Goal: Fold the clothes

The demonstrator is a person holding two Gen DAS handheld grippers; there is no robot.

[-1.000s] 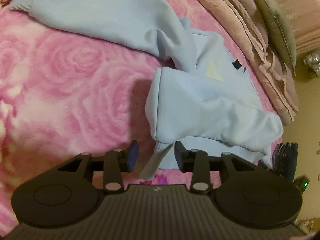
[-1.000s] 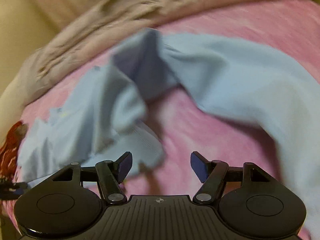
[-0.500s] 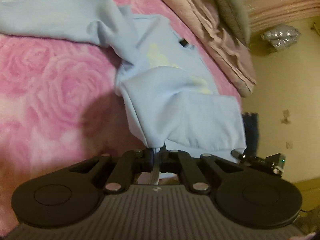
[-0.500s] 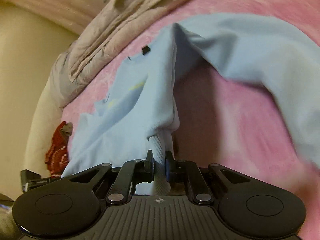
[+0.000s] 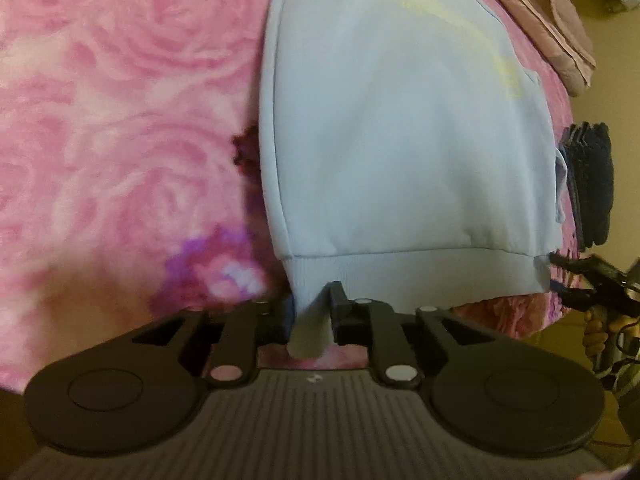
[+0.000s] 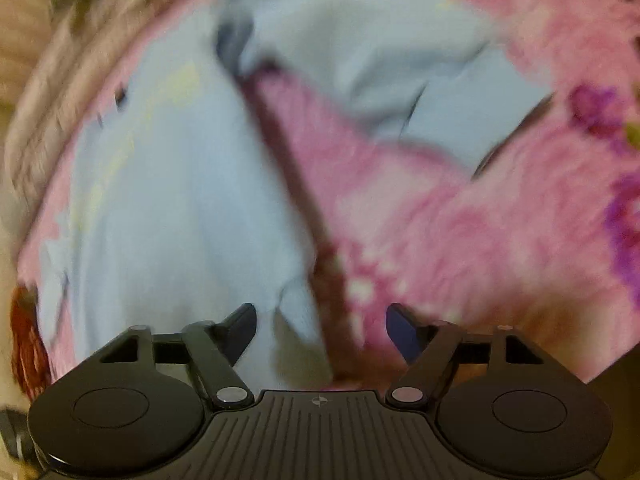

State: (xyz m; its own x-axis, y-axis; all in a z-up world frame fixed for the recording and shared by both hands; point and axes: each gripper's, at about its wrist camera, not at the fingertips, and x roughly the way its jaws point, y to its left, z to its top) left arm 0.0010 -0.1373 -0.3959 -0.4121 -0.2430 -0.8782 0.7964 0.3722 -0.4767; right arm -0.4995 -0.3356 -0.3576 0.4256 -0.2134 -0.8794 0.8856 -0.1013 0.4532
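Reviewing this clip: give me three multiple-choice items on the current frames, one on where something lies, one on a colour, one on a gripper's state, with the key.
1. Where does the sweatshirt lie?
A. on a pink rose-patterned blanket
B. on a wooden floor
C. on a hanger

2. What colour is the sweatshirt?
A. dark green
B. light blue
C. red

3. What sits between the fingers of the left gripper?
A. nothing
B. a sock
C. the sweatshirt's ribbed hem

Key: 1 A, rose print surrounds the garment in both views. 2 B, the fabric is pale blue. 3 C, a hem fold hangs between its opening jaws; the right gripper also stands opening, fabric loose between.
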